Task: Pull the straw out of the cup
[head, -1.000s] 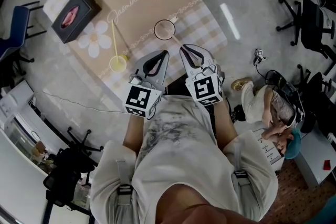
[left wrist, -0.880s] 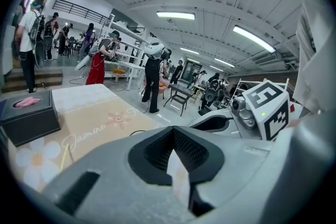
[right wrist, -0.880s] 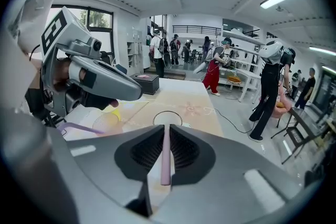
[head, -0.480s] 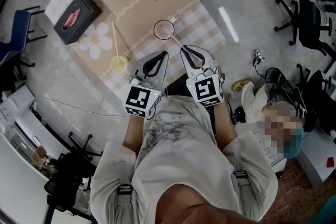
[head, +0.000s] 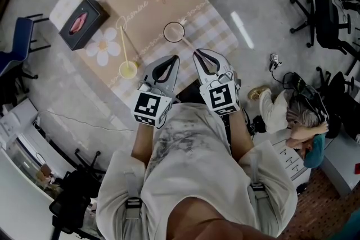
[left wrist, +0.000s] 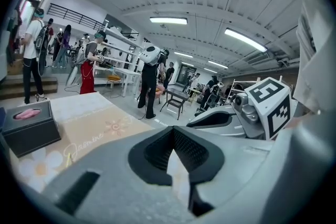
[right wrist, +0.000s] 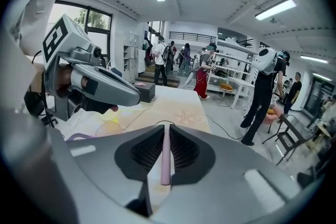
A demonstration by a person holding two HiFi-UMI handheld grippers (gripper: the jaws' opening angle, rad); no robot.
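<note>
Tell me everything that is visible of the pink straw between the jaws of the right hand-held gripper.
The pink straw is thin, straight and pale pink, with a smooth, plastic-like look. The right hand-held gripper clamps it between its ribbed black pads, lengthwise along the jaws, and its near end stops inside the grip. In the head view it slants from the gripper's tips up and left to the rim of the clear cup on the checked cloth. Whether its far end is inside the cup I cannot tell.
</note>
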